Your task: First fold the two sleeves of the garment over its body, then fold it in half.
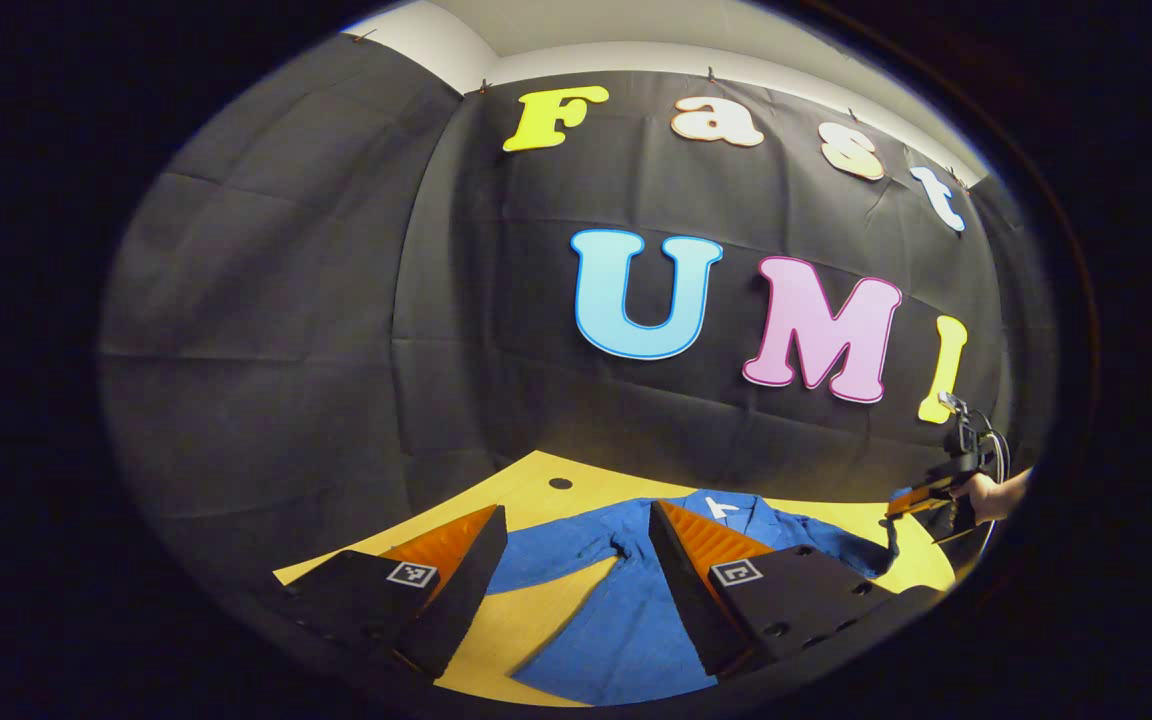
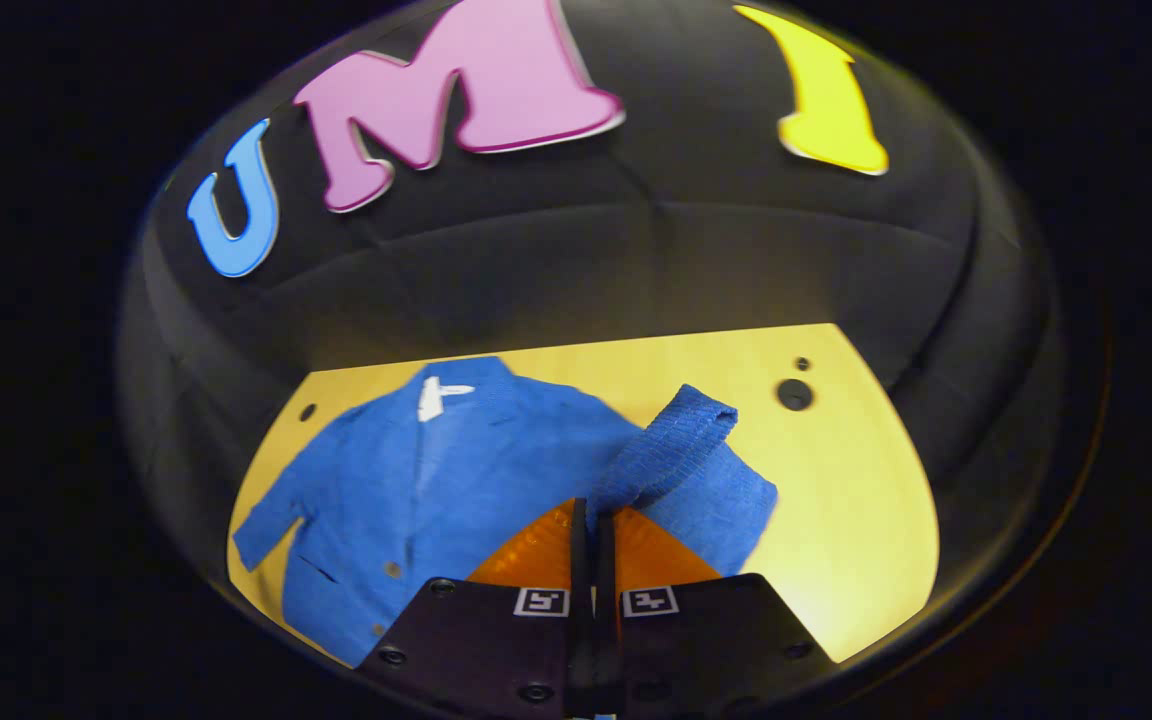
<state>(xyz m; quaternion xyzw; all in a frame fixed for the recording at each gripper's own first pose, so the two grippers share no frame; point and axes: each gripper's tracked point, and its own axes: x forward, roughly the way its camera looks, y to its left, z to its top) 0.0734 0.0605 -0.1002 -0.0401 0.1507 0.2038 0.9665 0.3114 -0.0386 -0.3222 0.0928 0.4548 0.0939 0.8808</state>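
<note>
A blue short-sleeved shirt (image 2: 456,470) with a white collar tag lies flat on the yellow table (image 2: 836,500). My right gripper (image 2: 592,520) is shut on the shirt's right sleeve (image 2: 671,450), which rises in a raised fold off the table. In the left gripper view my left gripper (image 1: 576,530) hangs open above the shirt (image 1: 626,600), with the other sleeve (image 1: 556,555) between its spread fingers and nothing held. The right gripper (image 1: 921,495), held by a hand (image 1: 996,495), shows far off at the shirt's right side.
The black cloth wall (image 1: 336,300) stands close behind the table's far edge. Small dark holes (image 2: 794,393) dot the tabletop near the back. Bare yellow tabletop lies to the right of the shirt.
</note>
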